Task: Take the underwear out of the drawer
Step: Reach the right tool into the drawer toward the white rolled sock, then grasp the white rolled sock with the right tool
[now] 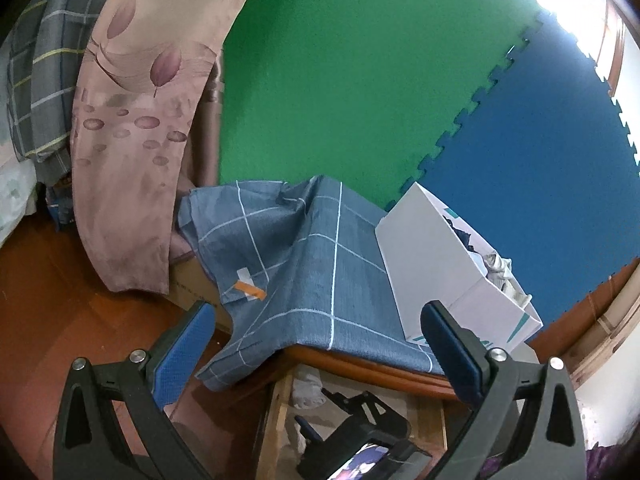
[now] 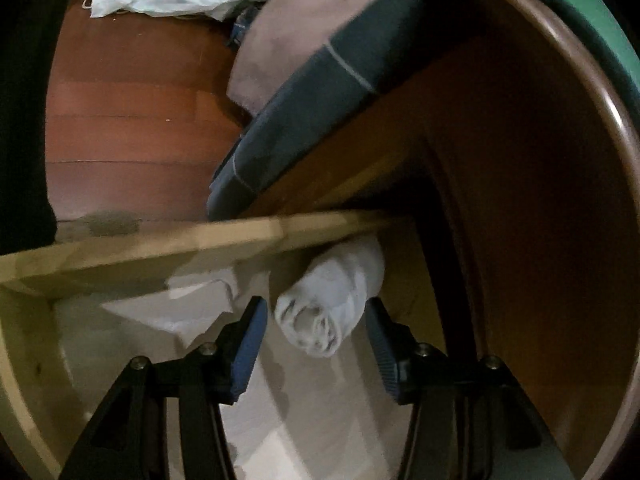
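Green and blue foam mats (image 1: 360, 80) cover the wall behind a wooden tabletop (image 1: 360, 364) draped with a grey-blue checked cloth (image 1: 320, 264). On it stands a white cardboard box (image 1: 432, 256) with clothes inside. The left hand-held gripper (image 1: 316, 344) hovers above the tabletop's edge with its jaws wide apart and nothing between them. Below, the open pale wooden drawer (image 1: 280, 408) holds a rolled white piece of underwear (image 1: 308, 388), with the right hand-held gripper (image 1: 344, 412) reaching in.

From the right wrist, the right hand-held gripper (image 2: 316, 340) sits inside the drawer (image 2: 140, 252), its blue pads flanking the rolled underwear (image 2: 332, 304), not yet pressing on it. A white paper sheet (image 2: 192, 308) lies to the left.
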